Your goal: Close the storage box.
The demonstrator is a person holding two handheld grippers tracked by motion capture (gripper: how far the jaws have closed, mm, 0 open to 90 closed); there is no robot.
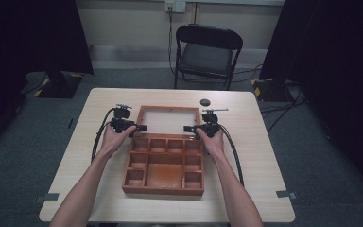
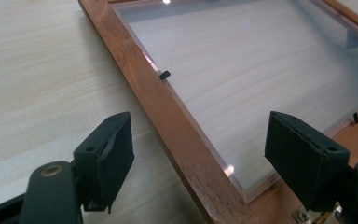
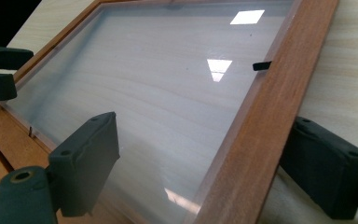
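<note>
A brown wooden box [image 1: 163, 190] with several compartments lies on the table, its glass-paned lid [image 1: 168, 120] folded back flat beyond it. My left gripper [image 1: 142, 128] is at the lid's left rail near the hinge. In the left gripper view its jaws [image 2: 200, 154] stand open astride that rail [image 2: 154, 102], one over the table and one over the pane [image 2: 242, 70], with gaps on both sides. My right gripper [image 1: 188, 128] mirrors it at the right rail [image 3: 275, 107]. Its jaws [image 3: 205, 163] are open, one above the glass [image 3: 158, 84], the other outside the frame.
A small black round object [image 1: 205, 101] lies on the table behind the lid's right corner. A black folding chair [image 1: 208, 52] stands beyond the table's far edge. Small black clips [image 2: 164, 74] [image 3: 261, 66] hold the pane. Light wood table [image 1: 264, 156] extends on both sides of the box.
</note>
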